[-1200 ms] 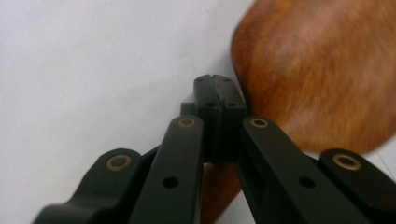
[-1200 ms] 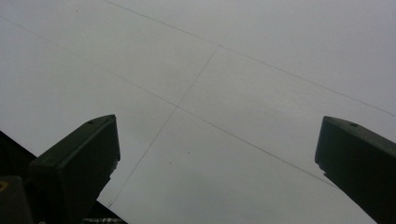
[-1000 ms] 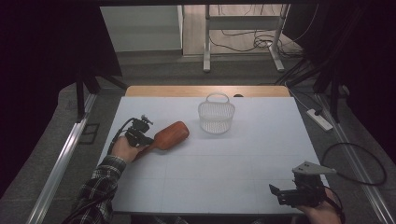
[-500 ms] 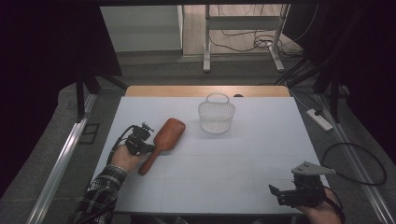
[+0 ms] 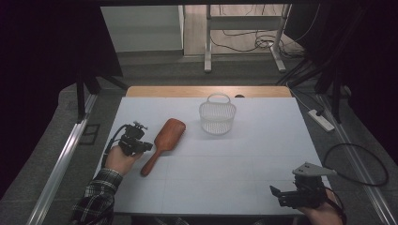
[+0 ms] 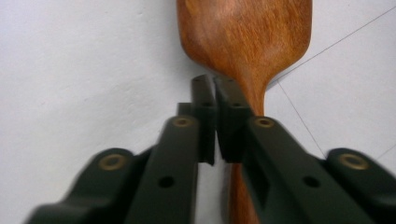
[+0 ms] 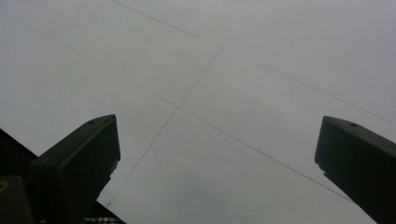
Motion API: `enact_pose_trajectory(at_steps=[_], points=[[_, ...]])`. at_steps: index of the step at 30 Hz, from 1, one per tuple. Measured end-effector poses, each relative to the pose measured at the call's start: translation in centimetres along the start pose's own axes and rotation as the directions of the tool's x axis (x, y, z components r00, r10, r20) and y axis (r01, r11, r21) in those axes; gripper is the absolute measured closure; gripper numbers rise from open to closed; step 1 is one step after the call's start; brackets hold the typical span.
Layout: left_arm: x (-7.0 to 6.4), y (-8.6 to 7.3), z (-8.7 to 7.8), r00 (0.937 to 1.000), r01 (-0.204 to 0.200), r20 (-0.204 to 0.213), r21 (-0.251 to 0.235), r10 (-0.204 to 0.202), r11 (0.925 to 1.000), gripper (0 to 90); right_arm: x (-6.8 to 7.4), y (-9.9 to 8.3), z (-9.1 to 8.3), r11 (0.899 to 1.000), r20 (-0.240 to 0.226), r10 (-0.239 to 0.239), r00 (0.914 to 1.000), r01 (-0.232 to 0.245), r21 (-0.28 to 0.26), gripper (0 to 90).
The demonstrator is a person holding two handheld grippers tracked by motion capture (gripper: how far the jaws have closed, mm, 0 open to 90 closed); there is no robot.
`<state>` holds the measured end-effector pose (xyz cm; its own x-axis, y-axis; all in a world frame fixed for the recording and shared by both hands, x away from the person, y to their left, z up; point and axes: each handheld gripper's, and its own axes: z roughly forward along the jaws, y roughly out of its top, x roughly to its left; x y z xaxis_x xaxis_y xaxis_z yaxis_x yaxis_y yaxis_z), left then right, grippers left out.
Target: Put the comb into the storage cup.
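Note:
A brown wooden hairbrush lies back-up on the white table, left of centre, its handle pointing toward the front. My left gripper sits just left of the handle. In the left gripper view the jaws stand together with only a thin slit between them and nothing in it. The brush lies past their tips, and its handle runs under the right jaw. My right gripper rests at the table's front right corner. Its jaws stand wide apart over bare table.
A small white mesh basket with a handle stands at the back centre of the table. A wooden strip edges the far side. Cables and a power strip lie on the floor to the right.
The brush has swung from pointing right to a diagonal, handle toward the front, and lies flat. My left gripper has drawn slightly toward the front. The right gripper has stayed put.

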<state>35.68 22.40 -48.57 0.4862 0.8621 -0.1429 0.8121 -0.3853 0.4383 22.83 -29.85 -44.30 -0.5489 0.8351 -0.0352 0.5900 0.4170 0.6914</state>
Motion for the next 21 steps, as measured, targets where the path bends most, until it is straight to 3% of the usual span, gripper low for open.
enact_pose_trajectory(at_steps=[3,13,21], points=[[0.0,-0.3,-0.4,1.0,0.002,-0.008,-0.002,-0.002,1.0,80.5,0.0,0.0,0.0,1.0,0.0,-0.001,1.0,0.001,-0.001,0.4],[-0.5,-1.1,-1.4,0.9997,0.019,-0.015,-0.023,-0.02,0.9995,49.2,0.1,0.0,0.0,1.0,0.001,-0.006,1.0,0.006,0.003,0.4],[-1.3,-0.8,-1.0,0.9993,0.027,-0.024,-0.034,-0.028,0.9991,16.9,0.1,0.0,0.0,1.0,0.0,-0.012,0.9999,0.012,0.003,0.4]])
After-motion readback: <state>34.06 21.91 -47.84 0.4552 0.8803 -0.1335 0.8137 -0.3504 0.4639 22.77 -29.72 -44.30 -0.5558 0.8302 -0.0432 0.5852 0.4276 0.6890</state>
